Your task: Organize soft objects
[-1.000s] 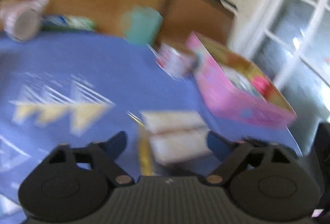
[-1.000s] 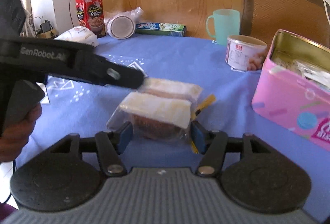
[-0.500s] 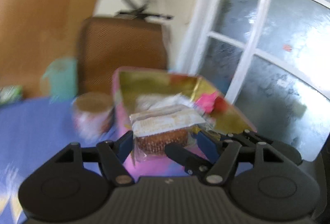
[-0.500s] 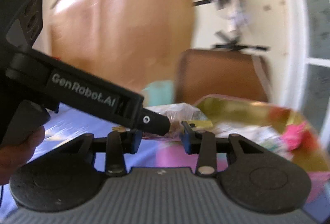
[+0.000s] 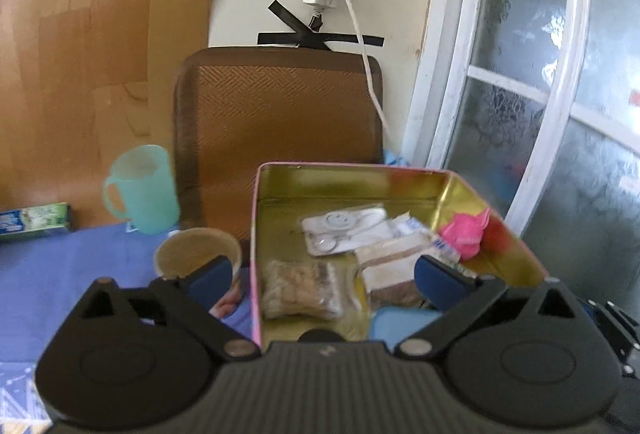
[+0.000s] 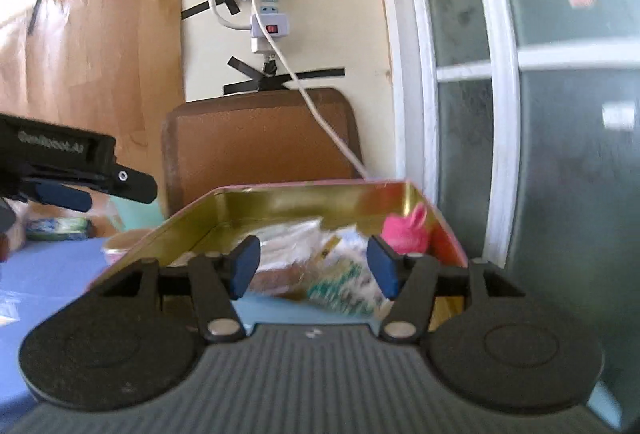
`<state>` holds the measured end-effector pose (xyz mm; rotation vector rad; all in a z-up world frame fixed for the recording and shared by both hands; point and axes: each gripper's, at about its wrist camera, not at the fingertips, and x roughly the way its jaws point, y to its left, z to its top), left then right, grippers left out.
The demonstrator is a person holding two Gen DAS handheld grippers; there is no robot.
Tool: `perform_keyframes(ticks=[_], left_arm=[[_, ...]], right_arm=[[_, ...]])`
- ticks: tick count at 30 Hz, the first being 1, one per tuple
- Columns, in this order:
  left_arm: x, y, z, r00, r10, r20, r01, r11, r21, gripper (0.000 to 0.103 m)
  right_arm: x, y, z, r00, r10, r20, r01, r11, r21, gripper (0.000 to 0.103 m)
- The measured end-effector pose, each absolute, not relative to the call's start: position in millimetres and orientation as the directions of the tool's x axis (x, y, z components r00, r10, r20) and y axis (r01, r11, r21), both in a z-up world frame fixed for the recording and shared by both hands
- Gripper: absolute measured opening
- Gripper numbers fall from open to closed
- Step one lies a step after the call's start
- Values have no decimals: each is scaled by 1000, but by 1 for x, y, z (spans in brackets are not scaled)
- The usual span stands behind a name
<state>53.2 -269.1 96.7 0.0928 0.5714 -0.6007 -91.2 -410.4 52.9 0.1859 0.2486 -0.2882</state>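
A pink tin with a gold inside stands on the blue tablecloth and holds several soft packets. A wrapped cake packet lies in it near the right side, beside another wrapped pastry, a flat clear packet and a pink plush toy. My left gripper is open and empty just above the tin's near end. My right gripper is open and empty at the tin, with the packets and the pink toy between and beyond its fingers.
A round paper tub and a teal mug stand left of the tin. A toothpaste box lies at the far left. A brown chair back stands behind the table. A glass door is at the right.
Both grippers carried wrapped cake packets from the tablecloth over to the tin. Both have opened, and the packets now lie inside the tin.
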Motion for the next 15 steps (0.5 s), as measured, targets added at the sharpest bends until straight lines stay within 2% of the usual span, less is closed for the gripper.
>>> perform_keyframes(ticks=[5, 10, 15], left_arm=[[29, -264, 98, 697, -460, -550, 557, 830, 11, 101], [-1, -244, 106, 704, -464, -538, 561, 828, 19, 103], [-27, -225, 111, 717, -457, -527, 543, 840, 10, 103]], right_arm=[[-112, -396, 57, 935, -217, -279, 285, 930, 232, 62], [-129, -387, 67, 945, -163, -285, 249, 920, 302, 63], [-144, -382, 72, 947, -97, -305, 222, 886, 406, 71]])
